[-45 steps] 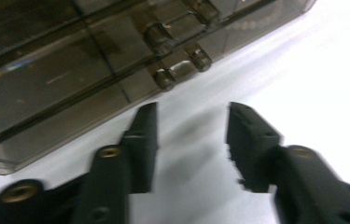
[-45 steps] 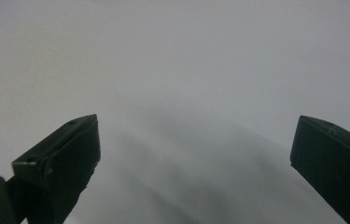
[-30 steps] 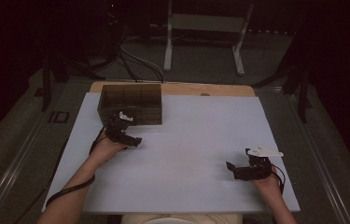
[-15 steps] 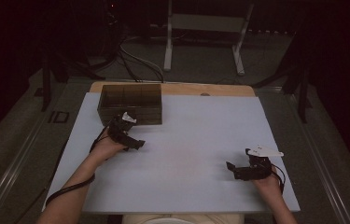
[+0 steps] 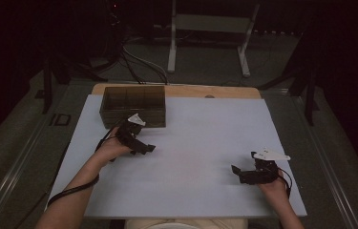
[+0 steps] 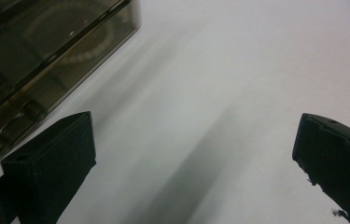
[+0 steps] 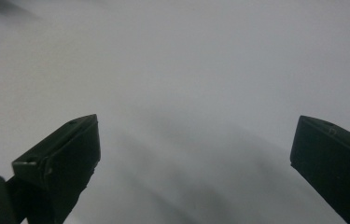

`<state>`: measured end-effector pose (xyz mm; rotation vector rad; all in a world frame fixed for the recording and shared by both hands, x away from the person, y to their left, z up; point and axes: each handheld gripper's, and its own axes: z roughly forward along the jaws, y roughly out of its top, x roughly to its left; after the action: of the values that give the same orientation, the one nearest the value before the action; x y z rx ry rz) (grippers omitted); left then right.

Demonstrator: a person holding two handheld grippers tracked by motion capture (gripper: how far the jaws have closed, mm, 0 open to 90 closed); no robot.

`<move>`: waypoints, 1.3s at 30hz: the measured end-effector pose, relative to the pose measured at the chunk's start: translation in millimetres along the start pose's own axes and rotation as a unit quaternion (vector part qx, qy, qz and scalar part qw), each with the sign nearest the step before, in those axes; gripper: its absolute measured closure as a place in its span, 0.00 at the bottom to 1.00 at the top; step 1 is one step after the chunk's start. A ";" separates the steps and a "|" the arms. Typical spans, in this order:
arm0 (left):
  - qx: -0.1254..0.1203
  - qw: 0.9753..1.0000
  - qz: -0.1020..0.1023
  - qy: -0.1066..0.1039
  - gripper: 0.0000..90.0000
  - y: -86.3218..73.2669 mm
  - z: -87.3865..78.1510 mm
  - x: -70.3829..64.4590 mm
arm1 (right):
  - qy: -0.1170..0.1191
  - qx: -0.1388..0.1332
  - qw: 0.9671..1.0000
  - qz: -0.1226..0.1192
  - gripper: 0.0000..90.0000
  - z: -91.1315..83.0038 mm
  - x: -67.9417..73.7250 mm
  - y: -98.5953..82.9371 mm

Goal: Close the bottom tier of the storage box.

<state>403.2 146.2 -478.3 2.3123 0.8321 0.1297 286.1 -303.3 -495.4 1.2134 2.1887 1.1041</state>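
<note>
Compared with the earlier high views, the left gripper has drawn slightly back from the tinted compartment box and toward the middle of the table, while the right gripper lies where it was, near the front right corner.

Progress: judged from the present layout, little of the work seems done. The box stands closed or at least undisturbed at the table's far left edge, its lid line and latches visible in the left gripper view, with what looks like a pale beaded ring lying inside behind the smoky wall. Nothing has been taken out onto the white surface, and neither tool carries anything. What remains, presumably, is the whole handling of the box or its contents.

Left gripper: jaws set wide apart, empty, hovering just beside the box's front wall without touching it; the left jaw sits nearest the box corner.

Right gripper: jaws likewise spread wide, with bare white tabletop between them; it holds nothing and lies well apart from the box. Whether its underside rests on the table cannot be told.
</note>
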 end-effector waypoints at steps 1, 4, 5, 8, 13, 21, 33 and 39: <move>-0.002 1.000 0.000 -0.005 0.01 0.8 -1.2 -1.5 | 0.000 0.000 1.000 0.000 0.01 0.0 0.1 0.0; -0.004 1.000 0.014 -0.008 0.01 2.2 -5.6 -5.7 | 0.000 0.001 1.000 -0.003 0.01 0.5 0.9 0.4; -0.007 1.000 0.022 -0.008 0.01 2.4 -7.4 -7.7 | 0.002 -0.001 1.000 -0.002 0.01 0.0 1.6 0.8; -0.006 1.000 0.024 -0.016 0.01 2.4 -12.2 -11.6 | 0.002 -0.002 1.000 -0.003 0.01 -0.5 2.0 1.1; -0.013 0.999 0.036 -0.019 0.01 -0.8 -22.0 -16.7 | 0.004 -0.002 1.000 -0.004 0.01 -0.3 2.3 1.2; -0.019 0.999 0.030 -0.013 0.01 -12.1 -36.4 -18.3 | 0.004 -0.001 1.000 -0.004 0.01 0.3 3.2 1.5; -0.032 0.999 0.016 0.007 0.01 -38.9 -52.0 -16.1 | 0.004 -0.002 1.000 -0.005 0.01 1.1 3.6 1.5; -0.033 0.999 -0.006 0.017 0.01 -57.4 -56.4 -9.8 | 0.003 -0.002 1.000 -0.004 0.01 0.0 3.8 1.8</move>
<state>348.0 204.9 -469.3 2.2489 0.8476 0.1889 285.0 -299.5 -493.8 1.1994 2.1919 1.1102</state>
